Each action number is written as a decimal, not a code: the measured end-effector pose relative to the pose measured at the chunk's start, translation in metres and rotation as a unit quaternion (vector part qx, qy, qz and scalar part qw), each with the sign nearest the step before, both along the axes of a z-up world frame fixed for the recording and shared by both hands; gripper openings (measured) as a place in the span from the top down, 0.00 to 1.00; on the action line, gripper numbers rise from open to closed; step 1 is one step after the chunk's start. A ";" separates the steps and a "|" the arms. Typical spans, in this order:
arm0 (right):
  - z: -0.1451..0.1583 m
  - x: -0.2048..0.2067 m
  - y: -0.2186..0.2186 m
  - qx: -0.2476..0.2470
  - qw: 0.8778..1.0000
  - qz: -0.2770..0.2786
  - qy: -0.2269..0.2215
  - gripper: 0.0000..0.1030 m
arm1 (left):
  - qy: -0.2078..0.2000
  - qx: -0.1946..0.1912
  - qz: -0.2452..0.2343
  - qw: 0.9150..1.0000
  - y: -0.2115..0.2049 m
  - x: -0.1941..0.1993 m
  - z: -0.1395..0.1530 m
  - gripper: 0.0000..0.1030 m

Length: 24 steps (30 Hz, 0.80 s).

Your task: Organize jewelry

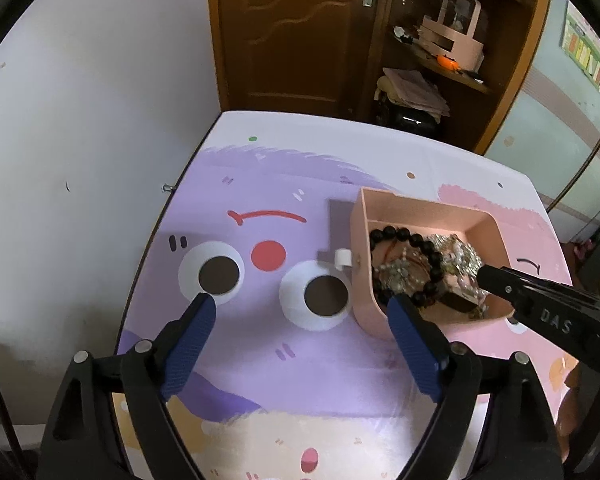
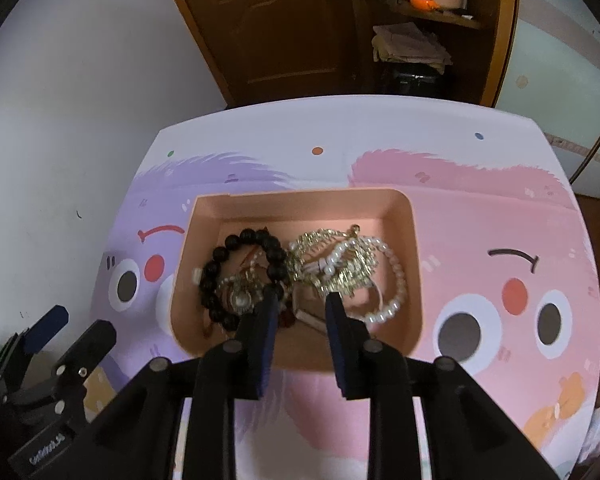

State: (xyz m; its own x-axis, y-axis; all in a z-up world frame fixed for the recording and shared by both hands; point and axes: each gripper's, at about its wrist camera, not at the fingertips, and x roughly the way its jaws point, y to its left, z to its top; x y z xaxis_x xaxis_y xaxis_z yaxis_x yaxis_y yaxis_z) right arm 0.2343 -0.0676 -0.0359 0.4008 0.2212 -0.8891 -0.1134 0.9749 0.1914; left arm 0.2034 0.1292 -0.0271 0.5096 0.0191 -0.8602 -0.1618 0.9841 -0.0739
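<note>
One pink tray (image 2: 416, 264), one black bead bracelet (image 2: 236, 248), one pearl bracelet (image 2: 396, 284), two tongs (image 2: 302, 300)

The left gripper (image 1: 302, 306) has 2 black plastic arms, and each finger carries a dark blue pad (image 1: 190, 340) with a fine ribbed texture. Round silver screws (image 1: 142, 346) sit at the joints of its linkage. The right gripper (image 2: 302, 300) is built the same way, with black arms, dark blue pads (image 2: 342, 344) and grey round screws (image 2: 232, 346). On its black side the white letters "DAS" (image 1: 556, 315) are printed.
</note>
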 end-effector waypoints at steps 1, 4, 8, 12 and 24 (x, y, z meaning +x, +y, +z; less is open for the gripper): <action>0.002 -0.006 -0.001 -0.003 1.000 0.000 -0.004 0.76 | 0.003 -0.003 -0.003 1.000 -0.002 -0.003 -0.001 0.16; 0.008 -0.022 -0.004 -0.014 1.000 0.002 -0.013 0.76 | 0.010 -0.010 -0.011 1.000 -0.010 -0.012 -0.002 0.15; 0.014 -0.048 -0.009 -0.032 0.999 -0.003 -0.027 0.76 | 0.021 -0.023 -0.022 0.999 -0.021 -0.025 -0.003 0.14; 0.018 -0.071 -0.021 -0.031 0.999 -0.013 -0.029 0.76 | 0.027 -0.034 -0.041 0.998 -0.036 -0.043 -0.001 0.14; 0.021 -0.146 -0.056 -0.054 0.997 -0.031 -0.037 0.76 | 0.014 -0.025 -0.069 0.997 -0.074 -0.101 0.015 0.14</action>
State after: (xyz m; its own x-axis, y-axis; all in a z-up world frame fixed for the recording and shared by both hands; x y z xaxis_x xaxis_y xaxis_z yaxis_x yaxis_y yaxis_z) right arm 0.0887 -0.1238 -0.0145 0.4762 0.0986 -0.8738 -0.0613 0.9950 0.0789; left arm 0.1024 0.0556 -0.0124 0.4799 -0.0924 -0.8724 -0.0284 0.9923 -0.1207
